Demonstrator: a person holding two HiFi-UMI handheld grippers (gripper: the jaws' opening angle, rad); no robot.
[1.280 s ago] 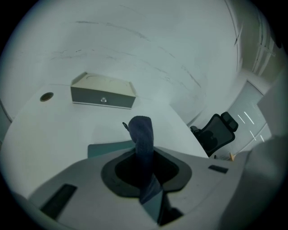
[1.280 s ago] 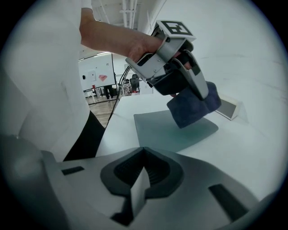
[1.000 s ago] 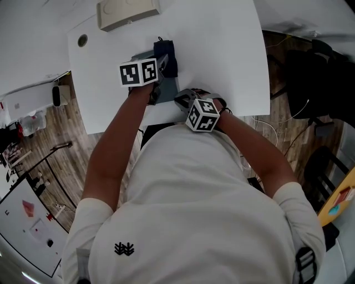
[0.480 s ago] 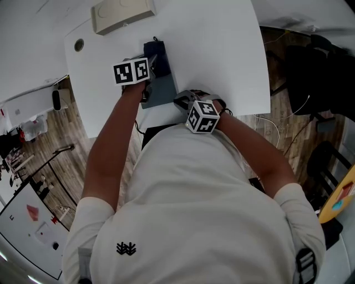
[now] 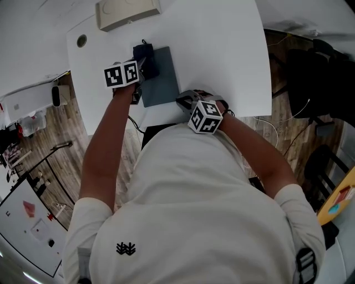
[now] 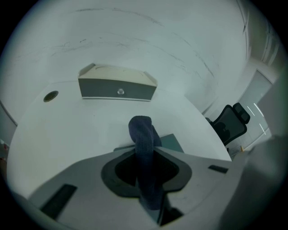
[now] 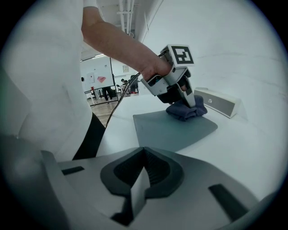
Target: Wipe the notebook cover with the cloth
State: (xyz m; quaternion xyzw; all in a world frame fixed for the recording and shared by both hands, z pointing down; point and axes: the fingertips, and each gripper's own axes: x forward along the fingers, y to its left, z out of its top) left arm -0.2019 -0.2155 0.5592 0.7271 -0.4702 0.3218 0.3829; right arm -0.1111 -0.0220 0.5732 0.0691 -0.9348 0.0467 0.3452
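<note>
A grey-blue notebook [image 5: 162,79] lies flat on the white table [image 5: 222,50]. My left gripper [image 5: 140,67] is shut on a dark blue cloth [image 5: 146,60] and presses it on the notebook's far left corner. In the left gripper view the cloth [image 6: 141,130] stands up between the jaws of that gripper [image 6: 147,157], with a notebook corner [image 6: 173,143] behind it. The right gripper view shows the notebook [image 7: 173,129], the cloth [image 7: 185,110] and the left gripper [image 7: 173,86] on top of it. My right gripper [image 5: 186,101] is shut and holds nothing, by the notebook's near edge.
A beige box [image 5: 127,13] sits at the table's far edge, also seen as the box [image 6: 118,83] in the left gripper view. A round cable hole [image 5: 82,40] is at the far left. A black chair [image 5: 310,72] stands on the wooden floor to the right.
My left gripper has slid the cloth leftward across the notebook, uncovering more of the cover. The right gripper has stayed where it was.
</note>
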